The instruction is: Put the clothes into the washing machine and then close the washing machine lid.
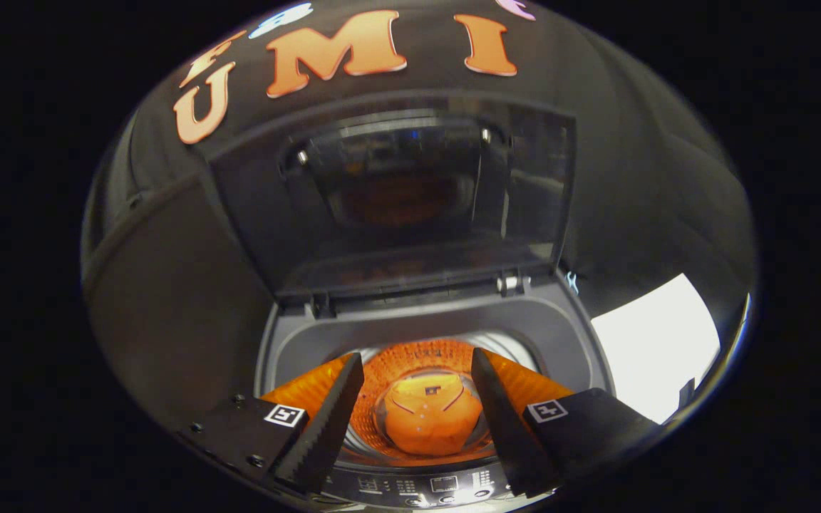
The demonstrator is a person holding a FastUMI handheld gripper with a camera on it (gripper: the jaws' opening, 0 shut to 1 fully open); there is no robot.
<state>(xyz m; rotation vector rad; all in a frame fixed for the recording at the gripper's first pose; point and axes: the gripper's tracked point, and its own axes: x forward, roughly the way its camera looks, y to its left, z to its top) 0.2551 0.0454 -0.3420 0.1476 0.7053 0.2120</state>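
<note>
Behind the raised lid (410, 192), dark wall; empty claw (417, 370) spread above apparently folded clothes (430, 422).

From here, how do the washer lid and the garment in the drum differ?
The washing machine lid stands raised behind the opening; the orange garment lies bundled low in the drum. The lid is dark, flat and glossy; the garment is bright and rumpled. The gripper hovers over the opening, jaws open, gripping neither.
</note>
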